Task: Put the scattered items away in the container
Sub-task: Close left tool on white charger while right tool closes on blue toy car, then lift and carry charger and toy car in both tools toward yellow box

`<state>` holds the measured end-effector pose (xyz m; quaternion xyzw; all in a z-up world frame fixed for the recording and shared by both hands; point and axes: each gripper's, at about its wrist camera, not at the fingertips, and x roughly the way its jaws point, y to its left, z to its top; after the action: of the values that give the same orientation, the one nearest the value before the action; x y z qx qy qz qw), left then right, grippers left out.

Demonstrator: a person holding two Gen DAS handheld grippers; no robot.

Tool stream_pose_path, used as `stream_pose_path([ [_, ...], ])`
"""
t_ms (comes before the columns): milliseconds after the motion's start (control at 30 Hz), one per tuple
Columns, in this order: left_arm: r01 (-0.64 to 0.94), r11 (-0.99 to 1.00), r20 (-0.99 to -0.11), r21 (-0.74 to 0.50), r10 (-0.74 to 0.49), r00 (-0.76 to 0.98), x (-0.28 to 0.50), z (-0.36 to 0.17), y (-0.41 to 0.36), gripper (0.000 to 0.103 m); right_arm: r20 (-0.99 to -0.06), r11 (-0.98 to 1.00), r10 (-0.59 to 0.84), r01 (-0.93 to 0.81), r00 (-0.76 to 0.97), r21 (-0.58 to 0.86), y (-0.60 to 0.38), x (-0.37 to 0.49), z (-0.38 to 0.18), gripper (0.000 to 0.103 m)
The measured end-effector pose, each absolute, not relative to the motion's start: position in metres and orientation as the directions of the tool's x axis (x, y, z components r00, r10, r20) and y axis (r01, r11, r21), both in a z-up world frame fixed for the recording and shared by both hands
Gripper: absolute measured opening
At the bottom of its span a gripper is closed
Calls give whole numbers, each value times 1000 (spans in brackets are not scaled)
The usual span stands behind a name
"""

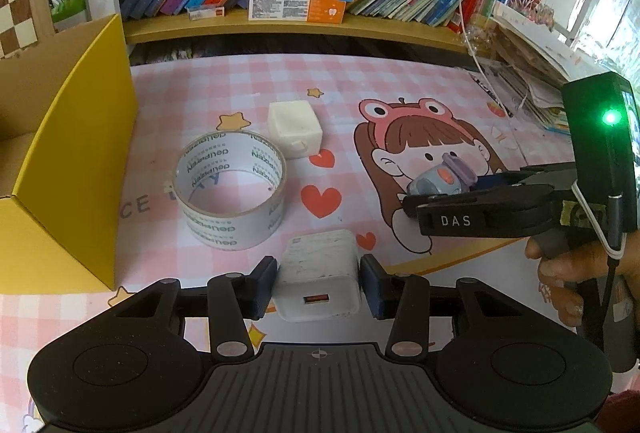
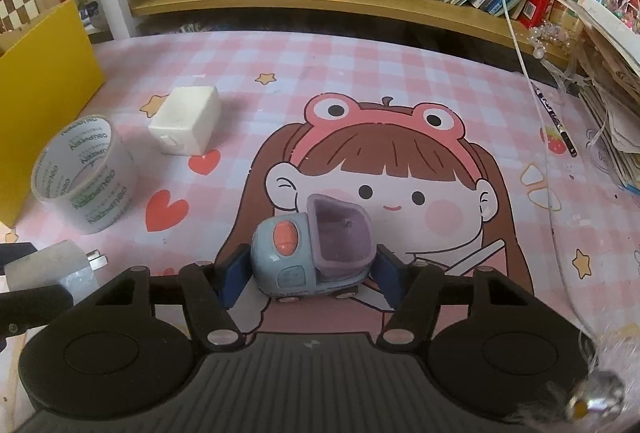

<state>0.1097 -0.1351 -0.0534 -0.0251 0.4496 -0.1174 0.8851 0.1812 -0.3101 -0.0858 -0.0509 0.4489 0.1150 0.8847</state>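
Note:
My left gripper (image 1: 318, 273) is shut on a white USB charger (image 1: 316, 265), its pads pressing both sides; in the right wrist view the charger (image 2: 52, 269) shows at lower left with its prongs out. My right gripper (image 2: 310, 269) is shut on a small toy truck (image 2: 296, 253) with a blue cab and purple bin, standing on the pink mat. The left wrist view shows that gripper (image 1: 444, 189) from the side with the toy truck (image 1: 440, 179) between its fingers. A tape roll (image 1: 224, 229) and a white block (image 1: 296, 129) lie beside the open yellow cardboard box (image 1: 76, 153).
The yellow box (image 2: 40, 73) stands at the mat's left edge. A wooden shelf (image 1: 280, 21) of books and cartons runs along the back. Stacked papers (image 1: 532, 81), a hanging white cable (image 2: 520, 53) and a pencil (image 2: 556, 121) crowd the right. A hand (image 1: 560, 273) holds the right gripper.

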Motion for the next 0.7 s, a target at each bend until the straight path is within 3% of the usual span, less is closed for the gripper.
stream_pose_path([
  [700,185,971,-765,-154,-235,600,89,-41,-128,44,-793,966,181,-257,582,31,-304,139,-59,63],
])
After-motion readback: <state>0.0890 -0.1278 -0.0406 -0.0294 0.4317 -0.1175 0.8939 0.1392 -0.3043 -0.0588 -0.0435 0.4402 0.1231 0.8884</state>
